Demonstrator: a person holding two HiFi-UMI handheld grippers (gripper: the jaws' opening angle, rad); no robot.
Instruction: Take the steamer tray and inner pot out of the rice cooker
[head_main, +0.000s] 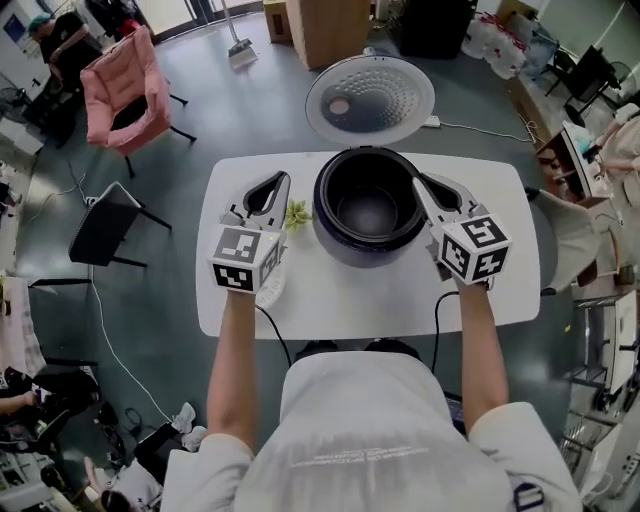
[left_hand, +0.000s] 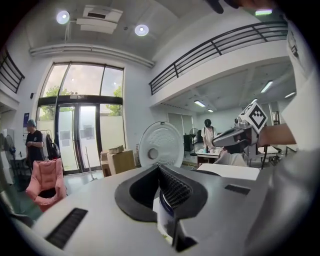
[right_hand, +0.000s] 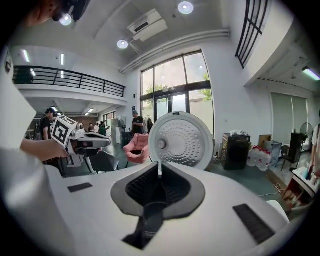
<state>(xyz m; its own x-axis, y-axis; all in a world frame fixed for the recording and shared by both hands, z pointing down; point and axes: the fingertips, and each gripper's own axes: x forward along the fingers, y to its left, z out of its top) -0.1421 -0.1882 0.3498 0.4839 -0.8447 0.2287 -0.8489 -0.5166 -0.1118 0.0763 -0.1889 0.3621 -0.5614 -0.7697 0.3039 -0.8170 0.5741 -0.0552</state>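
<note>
Table (head_main: 500, 285) holds cooker (head_main: 368, 205) by far edge (lid (head_main: 370, 100) up); left gripper (head_main: 285, 180) and right gripper (head_main: 418, 184), closed, empty, could bump its rim.

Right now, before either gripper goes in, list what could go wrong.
1. The left gripper and right gripper both have jaws shut by the round black inner pot; pushed in shut, they would likely shove it, not grip its rim.
2. The small green leafy clump beside the left gripper could get knocked.

Head view steeply downward; both gripper views near level, toward one upright lid (right_hand: 182, 140)
</note>
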